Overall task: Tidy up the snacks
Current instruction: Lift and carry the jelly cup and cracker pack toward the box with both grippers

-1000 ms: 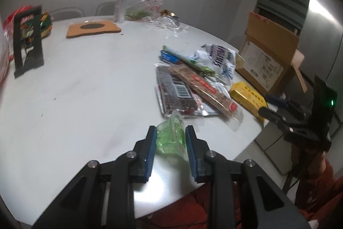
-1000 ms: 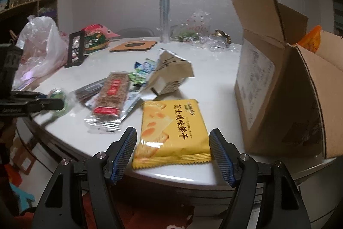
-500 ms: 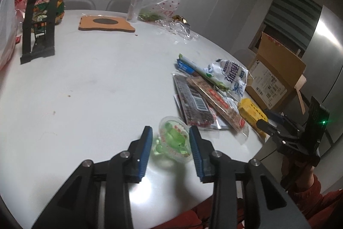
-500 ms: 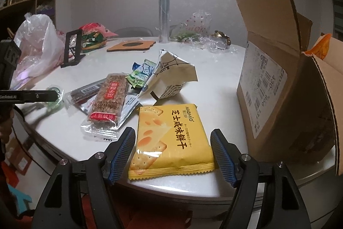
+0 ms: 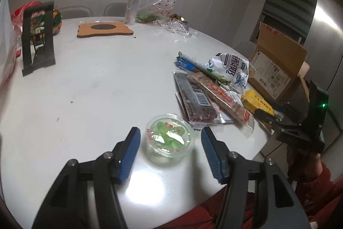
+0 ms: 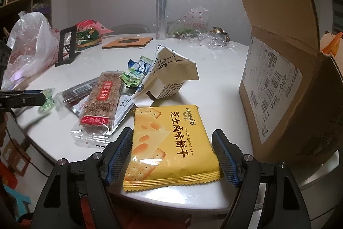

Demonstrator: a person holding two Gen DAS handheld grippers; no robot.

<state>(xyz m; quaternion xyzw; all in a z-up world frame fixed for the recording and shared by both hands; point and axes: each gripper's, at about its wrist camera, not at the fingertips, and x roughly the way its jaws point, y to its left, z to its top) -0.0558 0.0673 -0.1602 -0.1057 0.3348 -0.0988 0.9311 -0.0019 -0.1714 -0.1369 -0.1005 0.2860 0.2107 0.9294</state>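
Jelly cup released onto the desk (image 5: pixel 90 87).
The left gripper (image 5: pixel 170 138), clamped on the green jelly cup (image 5: pixel 169 135) a second ago, is opening, pads clear; the right gripper (image 6: pixel 172 143) widens around the yellow cracker packet (image 6: pixel 171 143).

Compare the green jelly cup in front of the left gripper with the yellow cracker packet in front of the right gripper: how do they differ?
The jelly cup is small, round, clear plastic with green inside; the cracker packet is a larger, flat, opaque yellow rectangle with crimped ends. The cup stands apart from the snack pile; the packet lies near the cardboard box. Both rest on the white table between open gripper fingers, untouched.
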